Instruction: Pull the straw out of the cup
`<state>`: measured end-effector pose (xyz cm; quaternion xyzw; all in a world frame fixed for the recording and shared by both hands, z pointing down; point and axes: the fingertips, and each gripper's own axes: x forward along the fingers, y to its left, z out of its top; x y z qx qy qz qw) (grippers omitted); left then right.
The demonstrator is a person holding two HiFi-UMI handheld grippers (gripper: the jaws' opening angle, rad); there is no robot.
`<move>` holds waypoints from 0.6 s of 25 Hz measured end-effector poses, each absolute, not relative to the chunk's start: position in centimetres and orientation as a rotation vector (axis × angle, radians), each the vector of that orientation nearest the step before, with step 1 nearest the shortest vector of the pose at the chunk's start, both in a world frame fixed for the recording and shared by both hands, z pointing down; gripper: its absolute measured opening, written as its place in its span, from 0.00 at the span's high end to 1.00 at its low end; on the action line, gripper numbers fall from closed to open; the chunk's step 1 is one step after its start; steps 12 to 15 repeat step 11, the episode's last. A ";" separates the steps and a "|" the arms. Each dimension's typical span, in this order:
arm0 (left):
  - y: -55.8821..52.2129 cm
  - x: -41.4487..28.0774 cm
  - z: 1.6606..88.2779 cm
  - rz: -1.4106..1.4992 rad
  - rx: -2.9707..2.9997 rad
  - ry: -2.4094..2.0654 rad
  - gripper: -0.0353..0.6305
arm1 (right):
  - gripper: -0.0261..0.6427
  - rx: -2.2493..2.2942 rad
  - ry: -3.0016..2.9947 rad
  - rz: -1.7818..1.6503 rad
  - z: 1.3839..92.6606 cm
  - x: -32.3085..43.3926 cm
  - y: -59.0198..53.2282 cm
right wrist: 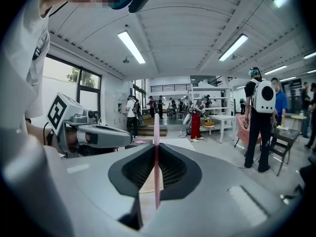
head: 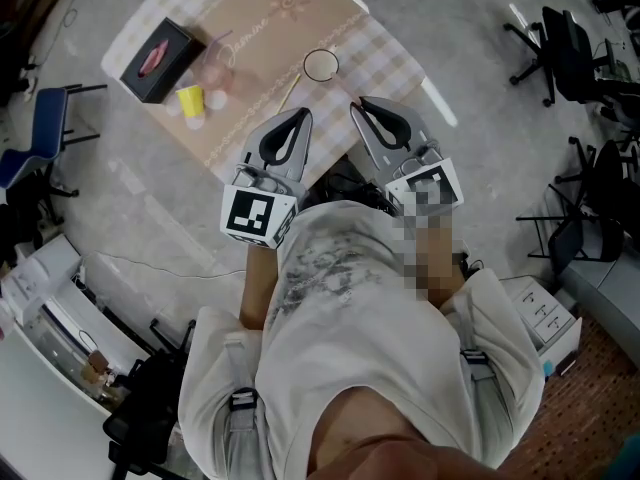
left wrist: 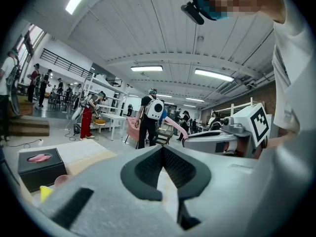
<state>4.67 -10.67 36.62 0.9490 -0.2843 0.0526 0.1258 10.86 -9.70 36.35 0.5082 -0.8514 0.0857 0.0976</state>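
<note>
In the head view you hold both grippers side by side over the near edge of the table (head: 262,20), which has a checked cloth on it. Your left gripper (head: 303,117) and right gripper (head: 357,103) both point away from you toward the clear cup (head: 321,65). The cup stands upright on the cloth just beyond their tips, apart from both. A black box (head: 155,59) sits at the table's far left, and a small yellow cup (head: 190,100) stands beside it. You cannot make out the straw from here.

In the left gripper view your left gripper (left wrist: 162,148) has its jaws closed tip to tip with nothing between them. The black box (left wrist: 37,167) and the yellow cup (left wrist: 44,192) lie low at the left. Your right gripper (left wrist: 197,140) shows level at the right, with its marker cube behind it. People (left wrist: 149,116) stand among white tables far back in the hall.

In the right gripper view your right gripper (right wrist: 156,145) has its jaws clamped on the pink straw (right wrist: 156,132). The straw stands upright between the pads, rising above them and hanging below. It is clear of the cup. Your left gripper (right wrist: 129,133) lies alongside at the left.
</note>
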 end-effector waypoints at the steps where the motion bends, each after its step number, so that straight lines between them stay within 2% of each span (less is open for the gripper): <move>1: -10.6 4.7 36.6 0.154 2.765 -0.826 0.94 | 0.91 1.506 -2.522 0.254 36.3 10.9 -9.6; 15: -10.1 5.3 36.9 0.168 2.769 -0.816 0.94 | 0.91 1.489 -2.521 0.245 36.4 11.1 -9.2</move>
